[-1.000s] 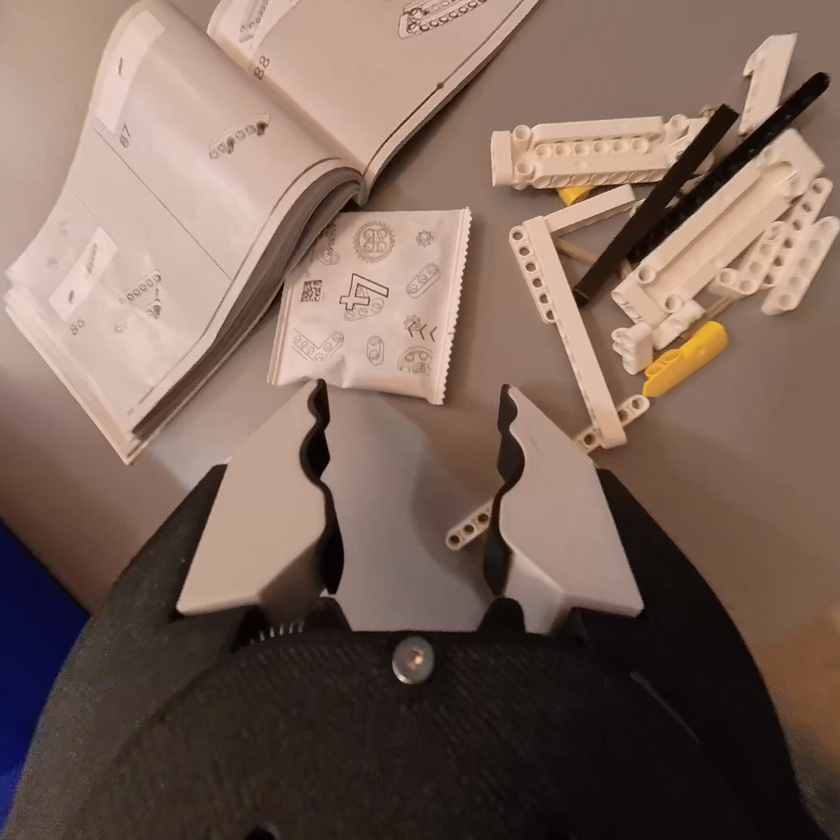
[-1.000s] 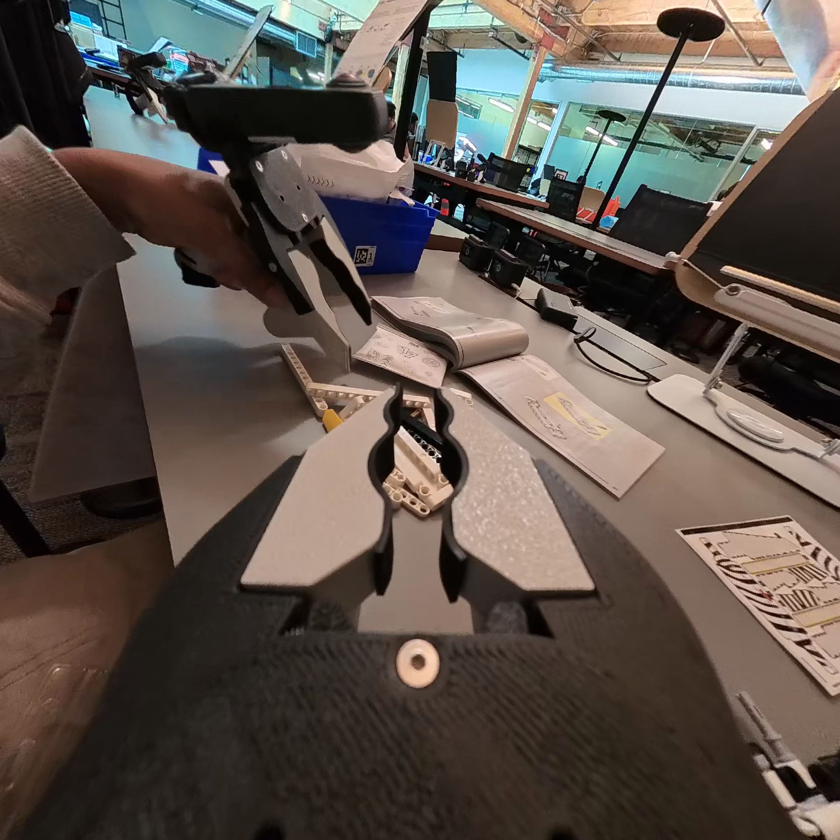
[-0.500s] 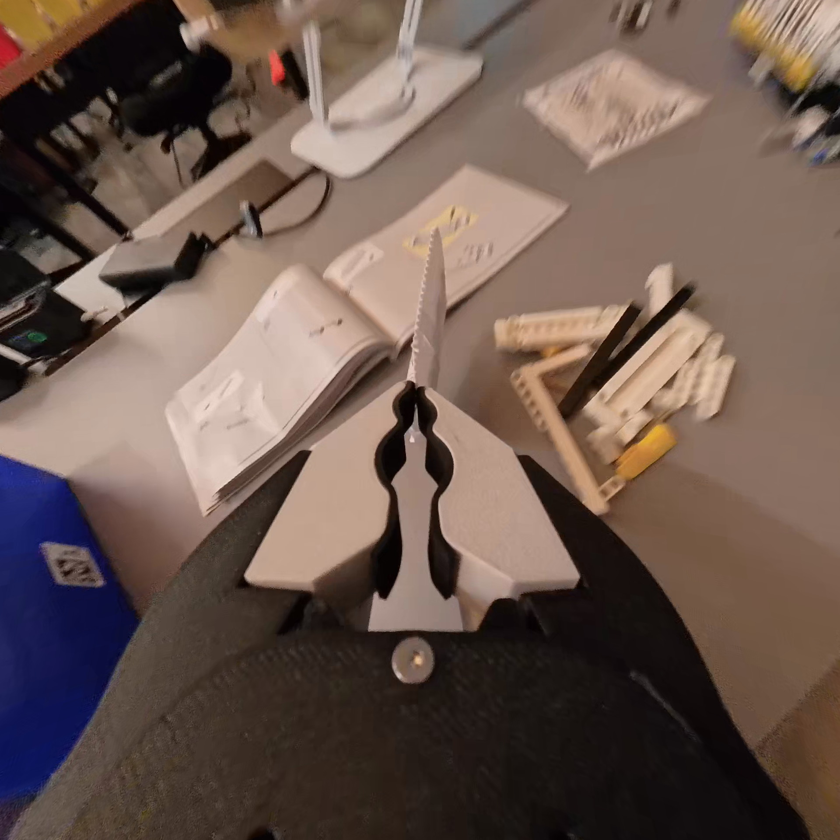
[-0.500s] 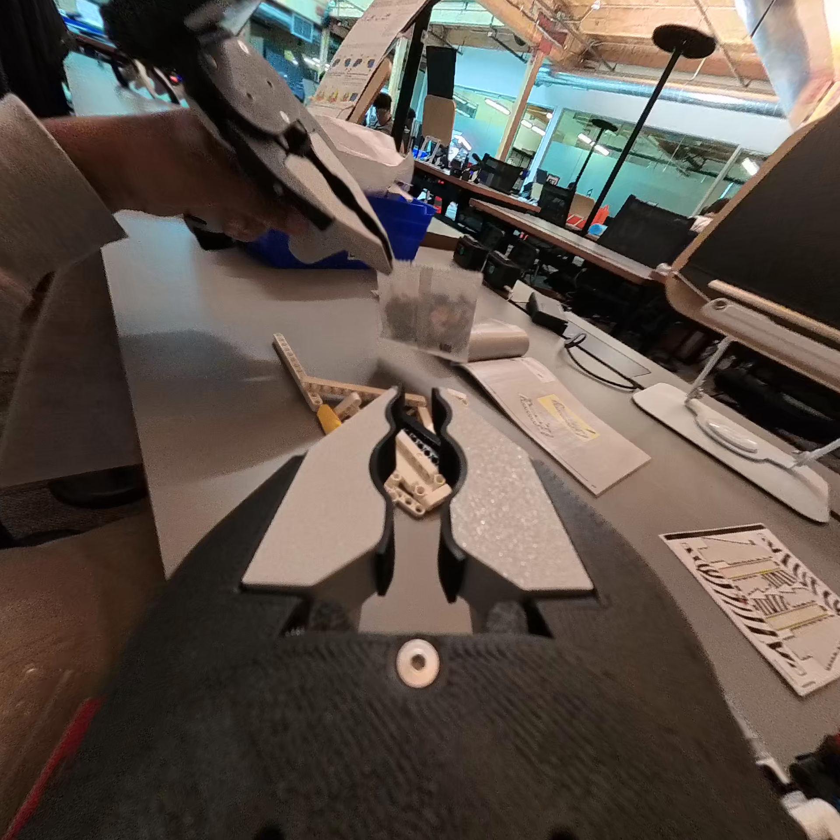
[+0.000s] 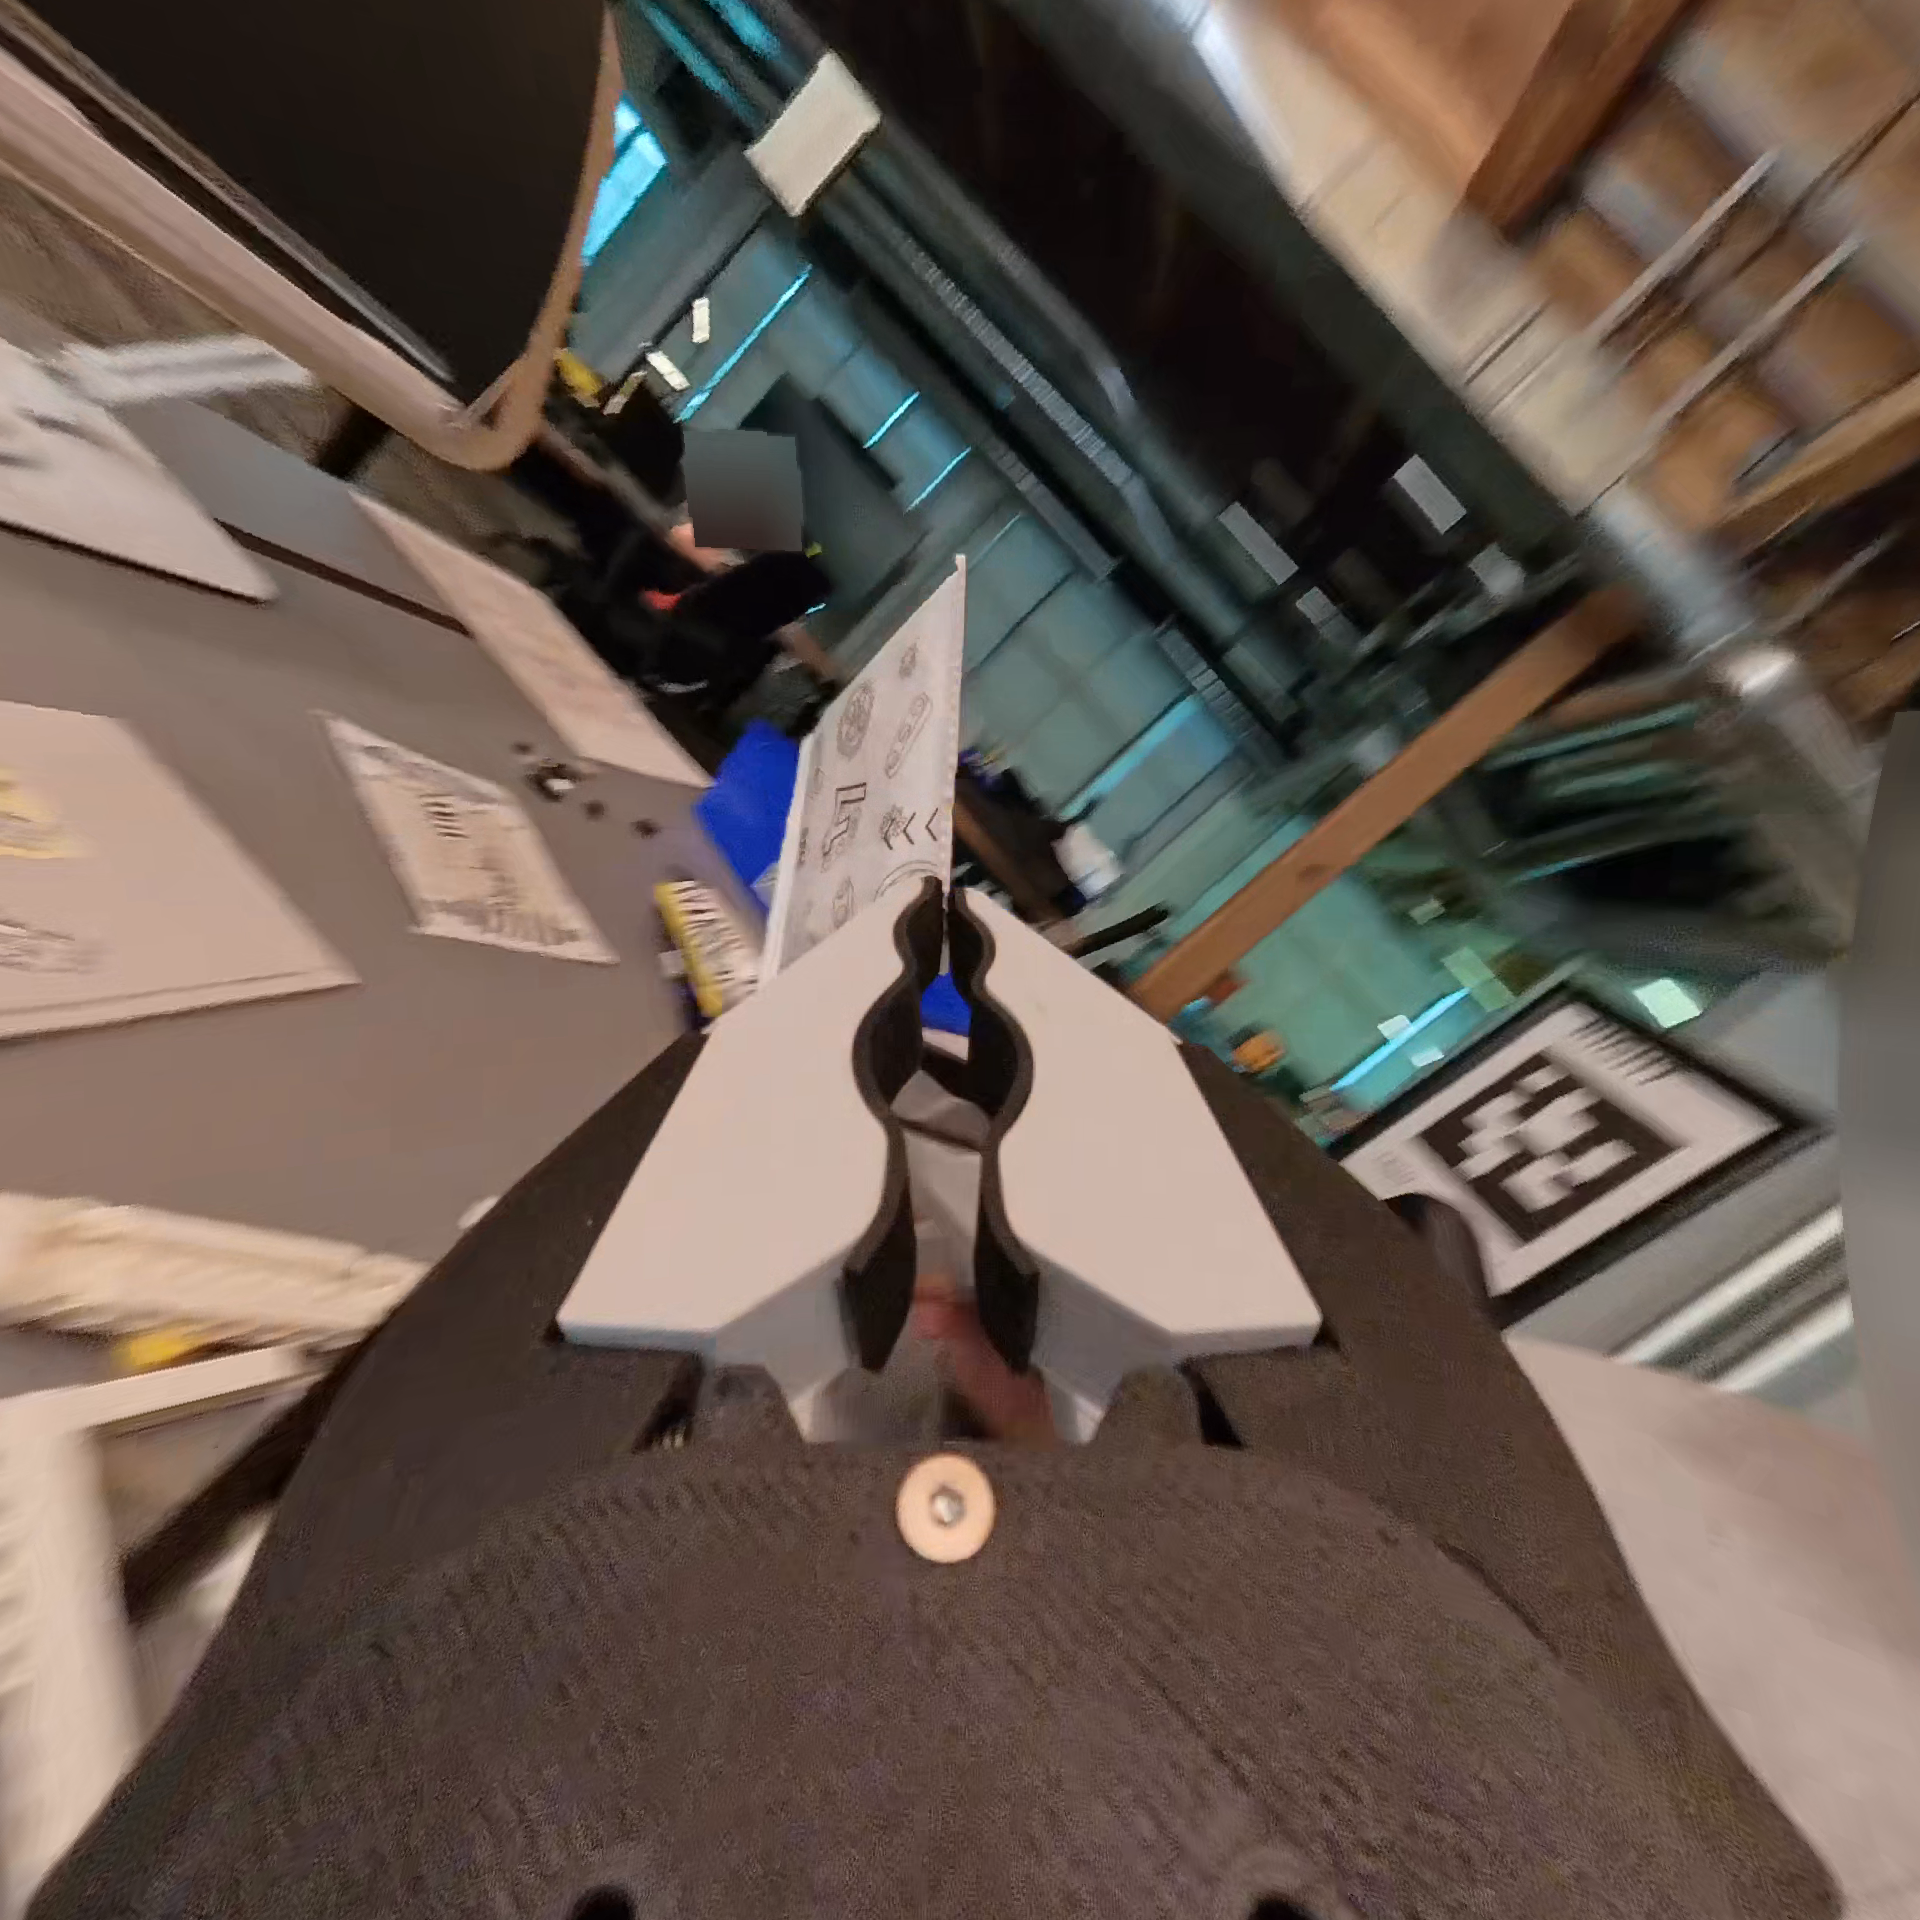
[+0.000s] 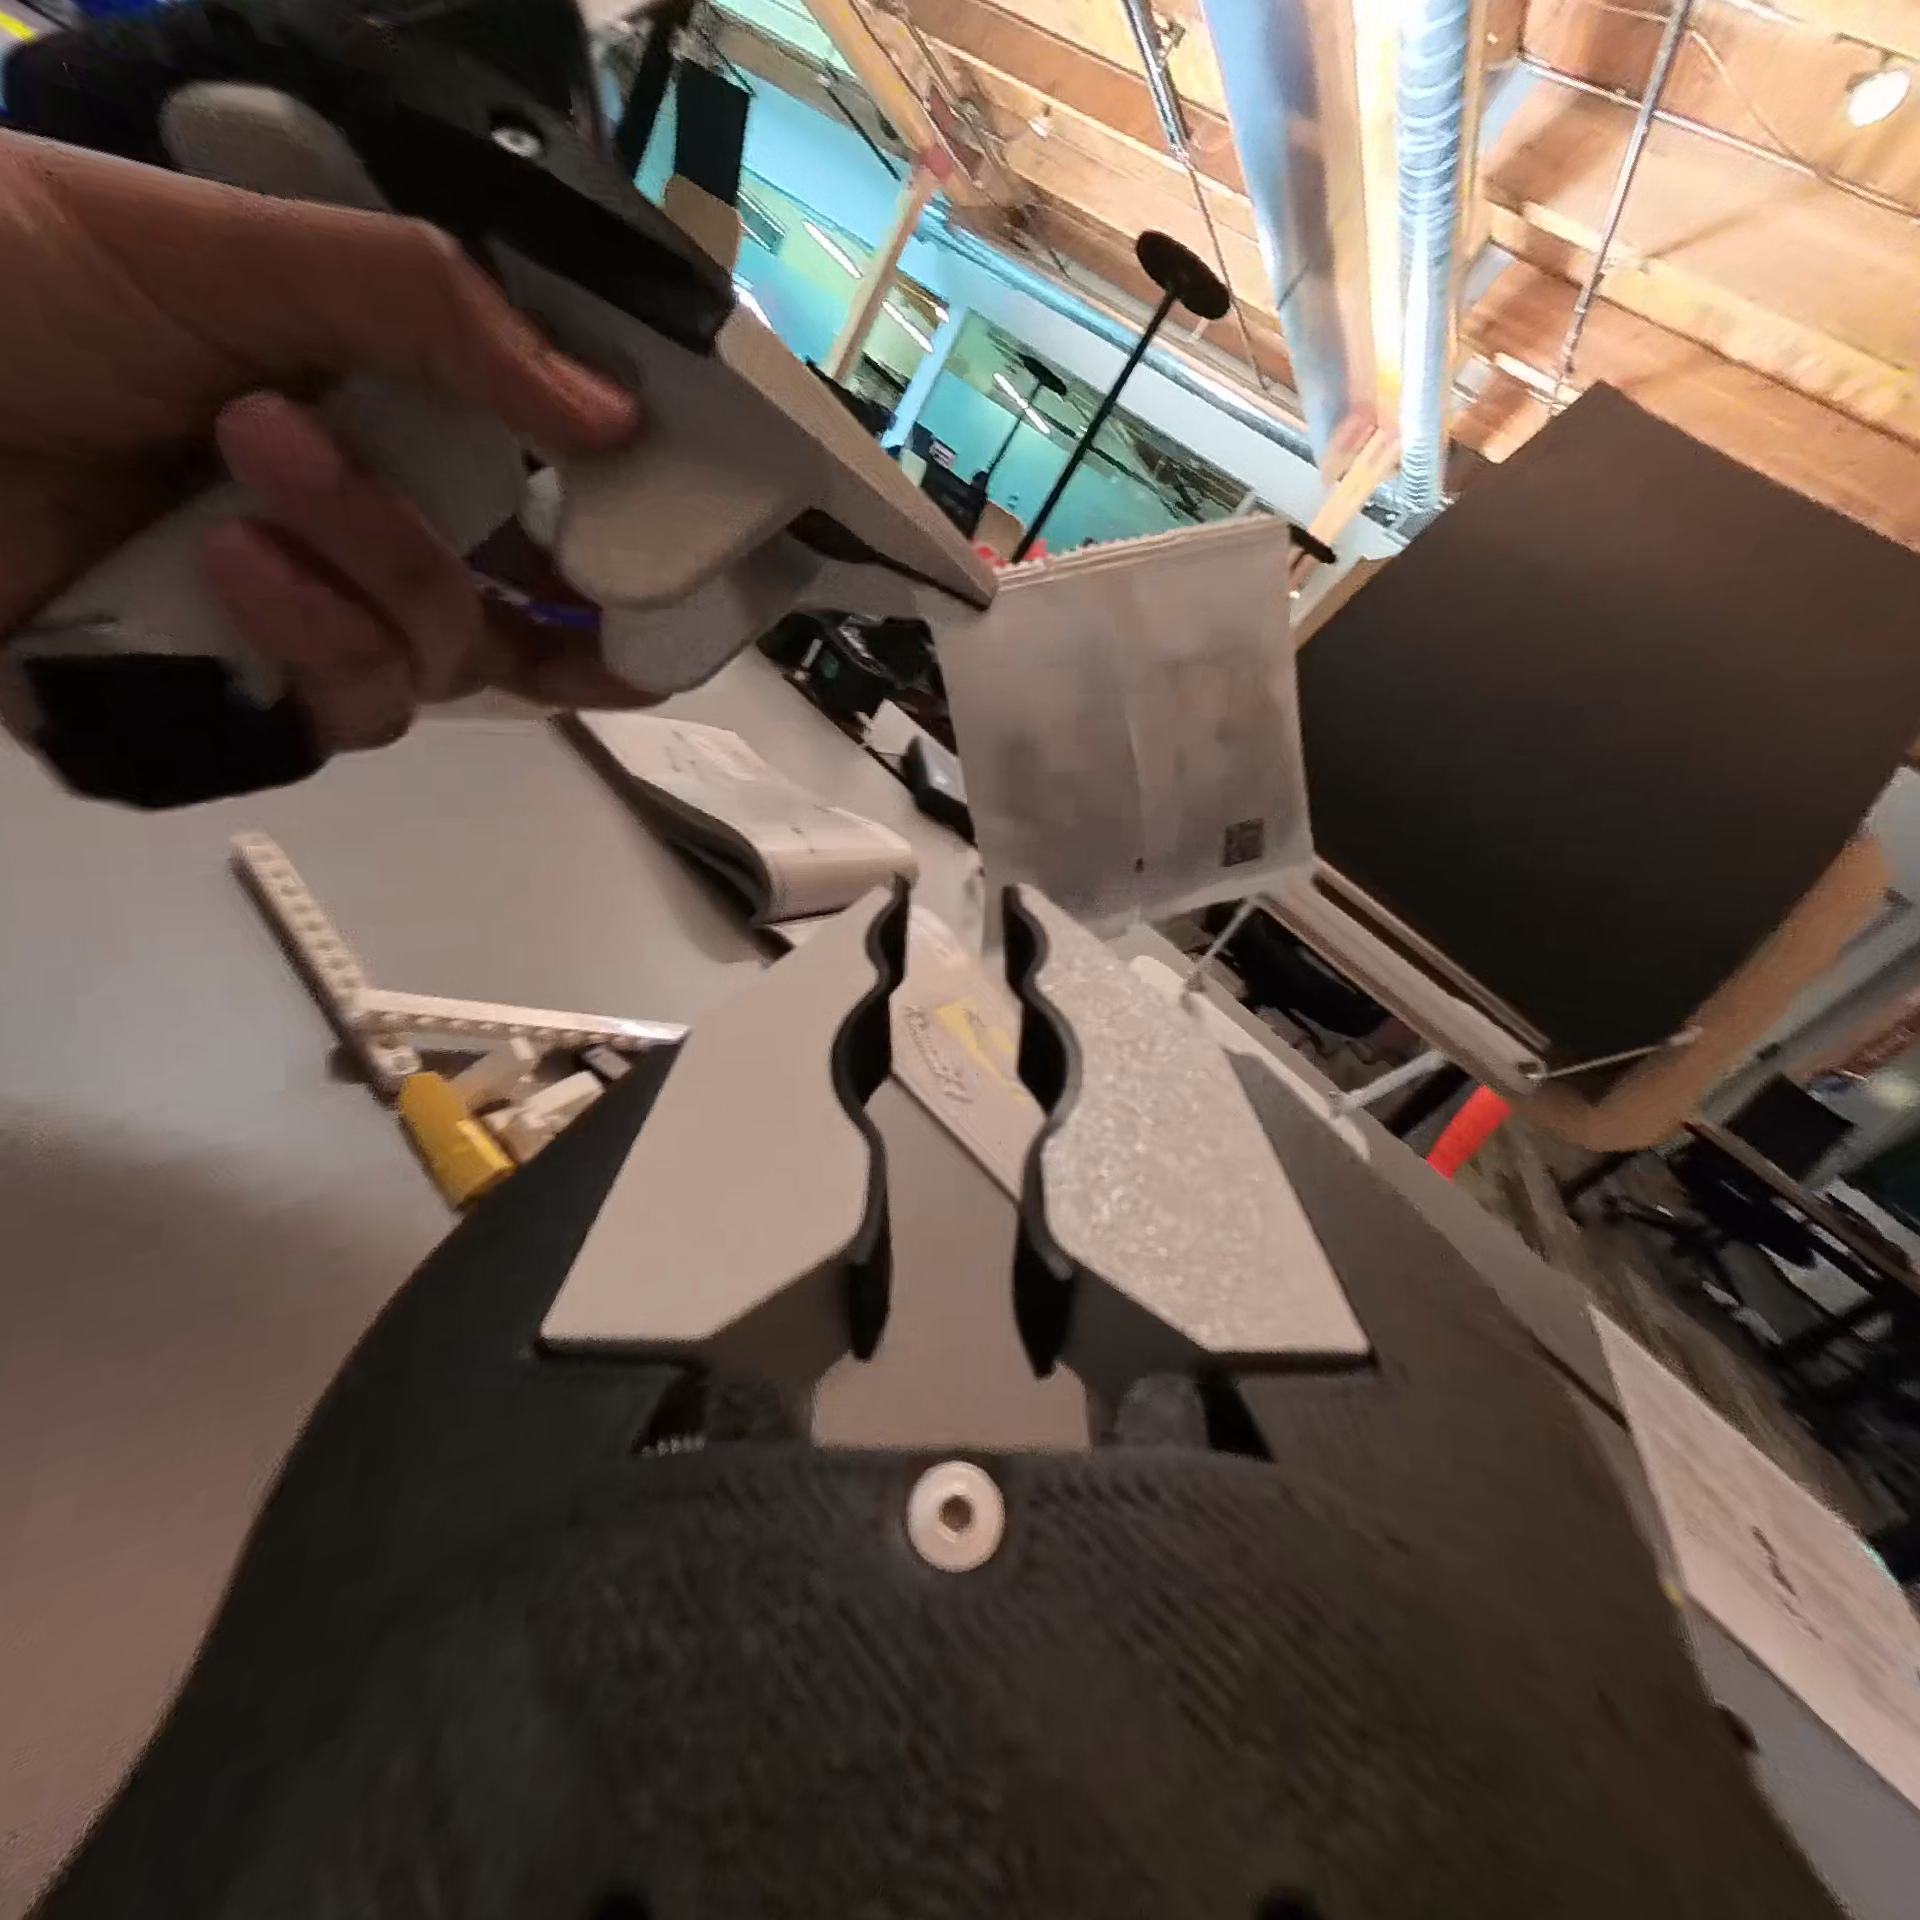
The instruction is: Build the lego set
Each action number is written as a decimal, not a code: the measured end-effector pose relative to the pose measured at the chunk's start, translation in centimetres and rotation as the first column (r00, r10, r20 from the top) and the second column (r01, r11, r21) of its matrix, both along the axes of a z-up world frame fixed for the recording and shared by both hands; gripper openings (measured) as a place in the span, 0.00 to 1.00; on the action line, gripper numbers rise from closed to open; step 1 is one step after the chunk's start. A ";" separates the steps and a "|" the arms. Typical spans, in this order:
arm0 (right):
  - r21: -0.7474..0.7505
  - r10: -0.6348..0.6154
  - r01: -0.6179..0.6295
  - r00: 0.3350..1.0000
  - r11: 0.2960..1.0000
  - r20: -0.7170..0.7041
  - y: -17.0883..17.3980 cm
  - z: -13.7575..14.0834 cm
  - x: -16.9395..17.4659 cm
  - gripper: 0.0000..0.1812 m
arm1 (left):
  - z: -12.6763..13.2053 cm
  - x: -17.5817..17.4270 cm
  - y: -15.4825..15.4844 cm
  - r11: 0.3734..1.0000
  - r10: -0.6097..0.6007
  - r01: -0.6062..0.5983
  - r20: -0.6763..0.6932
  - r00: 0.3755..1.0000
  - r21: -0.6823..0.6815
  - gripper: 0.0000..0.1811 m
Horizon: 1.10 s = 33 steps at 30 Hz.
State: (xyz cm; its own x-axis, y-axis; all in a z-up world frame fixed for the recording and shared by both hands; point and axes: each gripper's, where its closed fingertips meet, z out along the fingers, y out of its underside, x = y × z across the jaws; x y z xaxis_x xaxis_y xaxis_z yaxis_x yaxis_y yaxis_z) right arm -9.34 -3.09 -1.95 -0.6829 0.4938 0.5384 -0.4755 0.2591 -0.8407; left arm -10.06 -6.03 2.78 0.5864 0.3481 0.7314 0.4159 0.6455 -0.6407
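Note:
My left gripper [image 5: 945, 902] is shut on the corner of a white paper bag of lego parts [image 5: 878, 790] and holds it up in the air, tilted. In the right wrist view the bag [image 6: 1132, 727] hangs from the left gripper [image 6: 971, 608], which a hand [image 6: 260, 416] holds, just above and beyond my right gripper [image 6: 951, 920]. My right gripper is open a little and empty, with its tips below the bag's lower edge, apart from it. Loose white lego beams [image 6: 436, 1013] and a yellow piece [image 6: 457, 1138] lie on the grey table [image 6: 135, 935] at the left.
An open instruction booklet [image 6: 769, 831] lies on the table beyond the beams. A black panel on a stand [image 6: 1579, 748] stands at the right. Printed sheets [image 5: 468, 847] and a blue bin [image 5: 748, 821] are farther off on the table. Across from one pair of fingers to the other is roughly 6 cm. From the right gripper's tips to the yellow piece [image 6: 457, 1138] is close to 15 cm.
My left gripper closed on the bag, lifted it off the table and swung it up towards the right gripper. My right gripper rose, tilted up and opened slightly.

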 end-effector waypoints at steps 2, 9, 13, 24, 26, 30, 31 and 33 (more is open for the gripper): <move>-0.001 -0.043 0.043 0.998 0.999 -0.040 0.4 0.7 -1.2 0.18 | 0.7 0.0 1.2 0.987 -0.056 0.054 0.007 0.998 0.151 0.00; 0.001 -0.132 0.135 0.970 0.991 -0.202 2.4 2.9 -2.9 0.16 | 1.5 0.1 3.9 0.937 -0.122 0.105 0.029 0.992 0.334 0.00; 0.033 -0.119 0.131 0.964 0.991 -0.238 2.9 3.1 -2.5 0.09 | 1.4 0.0 4.0 0.933 -0.125 0.104 0.038 0.991 0.345 0.00; 0.264 0.104 -0.254 0.874 0.930 0.475 2.9 -1.7 -1.0 0.02 | -1.7 -0.9 3.0 0.889 0.096 -0.167 -0.183 0.978 -0.427 0.44; 0.234 0.145 -0.355 0.774 0.905 0.616 3.5 -1.8 -0.3 0.02 | -2.1 0.0 4.1 0.846 0.018 -0.142 -0.239 0.971 -0.515 0.47; 0.094 0.253 -0.503 0.576 0.859 0.777 4.2 -0.7 1.3 0.02 | -3.9 1.9 6.6 0.787 -0.188 0.014 -0.218 0.958 -0.617 0.32; 0.052 0.289 -0.535 0.533 0.843 0.795 4.3 -0.3 1.9 0.02 | -4.3 2.0 6.8 0.772 -0.202 0.016 -0.222 0.954 -0.635 0.23; 0.006 0.326 -0.560 0.490 0.828 0.809 4.7 0.1 2.2 0.02 | -4.2 3.0 7.5 0.767 -0.275 0.062 -0.240 0.931 -0.638 0.06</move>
State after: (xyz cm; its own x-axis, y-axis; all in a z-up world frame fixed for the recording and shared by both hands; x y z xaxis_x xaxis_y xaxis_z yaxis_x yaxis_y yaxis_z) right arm -7.16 1.62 -1.83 -0.9708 -0.0588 -0.2327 0.1835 0.4428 -0.8776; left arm -7.09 1.49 -1.39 0.8308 0.5294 0.1716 0.1964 0.0096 -0.9805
